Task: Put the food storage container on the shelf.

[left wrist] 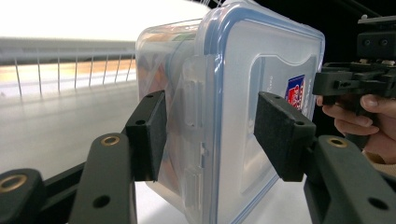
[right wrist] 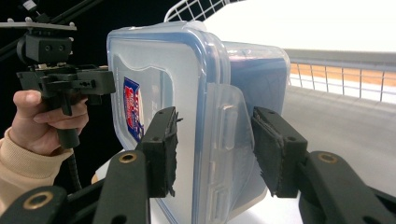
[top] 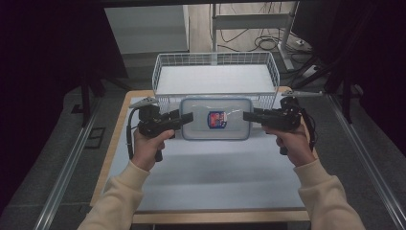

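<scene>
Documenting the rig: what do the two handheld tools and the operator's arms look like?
Both are black. The left tool and the right tool each have two flat jaws with dark, rough pads, brass-coloured pivot rivets, a pistol-style handle, a grey three-cornered plate on top and a trailing black cable. The sleeves are cream.

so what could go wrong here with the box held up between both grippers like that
1. The left gripper and right gripper each pinch only a short end of the clear lidded container. If either grip slackens, that end may drop.
2. The pads sit over the side latches, so squeezing or pulling apart might pop the lid's clip.
3. The wire basket stands right behind; its front rim could catch the container's underside if it is moved forward too low.
</scene>
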Motion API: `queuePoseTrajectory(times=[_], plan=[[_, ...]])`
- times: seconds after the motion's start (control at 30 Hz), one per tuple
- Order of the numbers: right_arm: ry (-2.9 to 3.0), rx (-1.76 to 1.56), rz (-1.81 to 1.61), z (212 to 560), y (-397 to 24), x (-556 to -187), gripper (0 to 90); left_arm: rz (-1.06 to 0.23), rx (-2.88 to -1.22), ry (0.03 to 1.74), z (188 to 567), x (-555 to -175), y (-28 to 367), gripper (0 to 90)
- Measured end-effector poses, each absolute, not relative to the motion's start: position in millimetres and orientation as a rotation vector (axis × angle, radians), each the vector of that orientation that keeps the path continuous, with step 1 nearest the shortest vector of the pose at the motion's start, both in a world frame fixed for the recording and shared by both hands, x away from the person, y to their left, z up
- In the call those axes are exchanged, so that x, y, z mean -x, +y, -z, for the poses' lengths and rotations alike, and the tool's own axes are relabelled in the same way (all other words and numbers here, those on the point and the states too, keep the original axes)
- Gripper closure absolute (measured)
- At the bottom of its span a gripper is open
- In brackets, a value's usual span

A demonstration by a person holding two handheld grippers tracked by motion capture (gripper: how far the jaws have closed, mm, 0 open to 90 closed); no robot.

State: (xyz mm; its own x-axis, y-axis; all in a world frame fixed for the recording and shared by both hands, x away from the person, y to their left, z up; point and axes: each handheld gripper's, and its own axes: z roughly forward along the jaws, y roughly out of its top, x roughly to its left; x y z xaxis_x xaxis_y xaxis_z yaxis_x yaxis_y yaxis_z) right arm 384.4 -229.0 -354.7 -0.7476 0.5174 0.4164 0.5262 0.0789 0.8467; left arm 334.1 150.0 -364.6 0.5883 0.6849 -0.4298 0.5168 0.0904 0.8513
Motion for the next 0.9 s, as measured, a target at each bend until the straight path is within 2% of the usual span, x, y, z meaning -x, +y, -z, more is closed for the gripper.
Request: queuePoseTrajectory(times=[0.67,0.9], plan=[[-2.327,1.095,1.856,307,-221,-423,52.3,-0.202,-1.540,1.006,325,-374,158,45.5],[-2.308,1.115,1.852,299,-217,-452,52.3,-0.194,-1.540,1.009,312,-408,163,45.5]])
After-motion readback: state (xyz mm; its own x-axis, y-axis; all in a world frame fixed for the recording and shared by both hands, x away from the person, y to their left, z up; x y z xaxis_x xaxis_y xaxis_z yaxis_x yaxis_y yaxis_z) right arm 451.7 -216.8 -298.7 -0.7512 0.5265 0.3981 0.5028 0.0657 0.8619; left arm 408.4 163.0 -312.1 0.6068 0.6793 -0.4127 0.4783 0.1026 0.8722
